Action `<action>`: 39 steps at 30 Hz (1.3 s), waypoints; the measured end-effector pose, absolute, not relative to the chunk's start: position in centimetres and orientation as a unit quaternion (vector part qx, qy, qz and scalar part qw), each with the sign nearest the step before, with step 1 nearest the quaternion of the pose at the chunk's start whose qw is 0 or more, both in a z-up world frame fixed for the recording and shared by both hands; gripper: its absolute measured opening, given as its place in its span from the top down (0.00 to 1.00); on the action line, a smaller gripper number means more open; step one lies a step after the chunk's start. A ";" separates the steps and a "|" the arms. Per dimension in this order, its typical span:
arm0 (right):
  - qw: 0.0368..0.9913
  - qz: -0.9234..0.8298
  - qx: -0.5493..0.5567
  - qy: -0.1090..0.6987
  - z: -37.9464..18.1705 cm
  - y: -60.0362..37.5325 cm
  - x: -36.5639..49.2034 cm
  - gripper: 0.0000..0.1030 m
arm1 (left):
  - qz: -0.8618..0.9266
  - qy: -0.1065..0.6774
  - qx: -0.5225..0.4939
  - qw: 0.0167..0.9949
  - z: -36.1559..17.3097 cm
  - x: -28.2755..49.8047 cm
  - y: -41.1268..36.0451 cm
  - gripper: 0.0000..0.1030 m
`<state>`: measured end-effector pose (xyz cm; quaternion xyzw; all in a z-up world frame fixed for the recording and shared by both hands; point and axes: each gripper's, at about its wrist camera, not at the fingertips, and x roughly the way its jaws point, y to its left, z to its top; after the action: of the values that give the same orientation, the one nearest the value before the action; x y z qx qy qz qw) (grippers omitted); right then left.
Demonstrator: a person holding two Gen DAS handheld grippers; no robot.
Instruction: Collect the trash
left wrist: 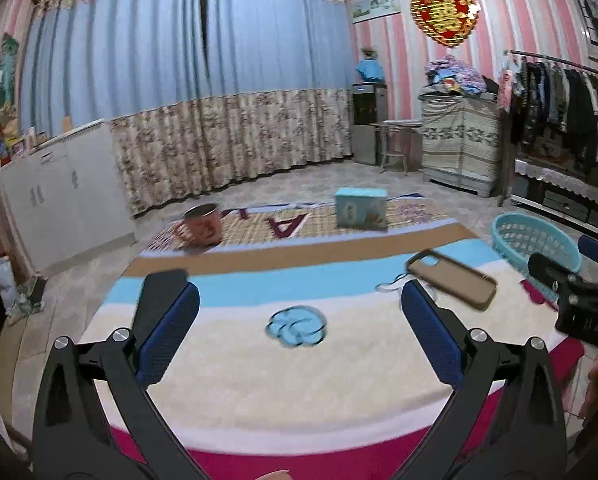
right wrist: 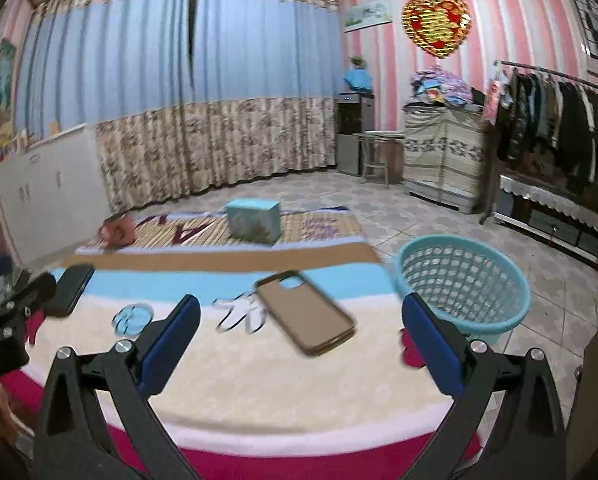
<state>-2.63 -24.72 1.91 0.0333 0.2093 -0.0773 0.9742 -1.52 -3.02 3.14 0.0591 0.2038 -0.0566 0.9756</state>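
Basket [right wrist: 465, 284] beside rug [right wrist: 259, 380] edge; tongs [right wrist: 301, 344] spread.

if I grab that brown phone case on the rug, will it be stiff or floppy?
The brown phone case looks empty and thin-walled, so probably light and somewhat bendy. It lies flat on the soft rug, so getting a finger under its low edge may be awkward.

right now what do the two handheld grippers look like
Both match: the left gripper and right gripper each have two black plastic fingers with triangular cut-outs, silver round pivot screws, and textured dark blue pads on the inner faces. No cables or sleeves show. White markings on the right gripper's body are too blurred to read.
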 end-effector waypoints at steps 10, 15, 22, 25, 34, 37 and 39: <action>0.975 -0.069 0.021 0.211 -0.3 -21.7 -4.9 0.04 | -0.049 0.227 0.061 0.971 -0.6 -2.0 -2.0 0.05; 0.976 -0.079 0.000 0.205 -0.3 -21.5 -5.1 0.04 | -0.047 0.234 0.051 0.970 -1.1 -1.6 -1.7 0.05; 0.974 -0.089 0.007 0.207 -0.4 -22.0 -5.0 0.04 | -0.061 0.245 0.035 0.967 -1.4 -1.4 -2.2 0.05; 0.973 -0.095 0.009 0.208 -0.4 -21.9 -4.9 0.04 | -0.065 0.245 0.037 0.967 -1.4 -1.5 -2.7 0.05; 0.971 -0.115 0.014 0.208 -0.4 -22.3 -5.0 0.04 | -0.071 0.239 0.039 0.968 -1.0 -1.6 -3.2 0.05; 0.971 -0.119 0.017 0.206 -0.3 -22.5 -5.1 0.04 | -0.073 0.236 0.043 0.968 -0.8 -1.5 -3.5 0.05; 0.971 -0.119 0.018 0.205 -0.2 -22.7 -5.0 0.04 | -0.076 0.235 0.042 0.968 -0.7 -1.4 -3.6 0.05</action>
<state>-5.02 -22.67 -0.24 0.0178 0.2046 -0.1194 0.9714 -1.42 -3.59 -0.73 0.0424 0.2351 -0.0755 0.9681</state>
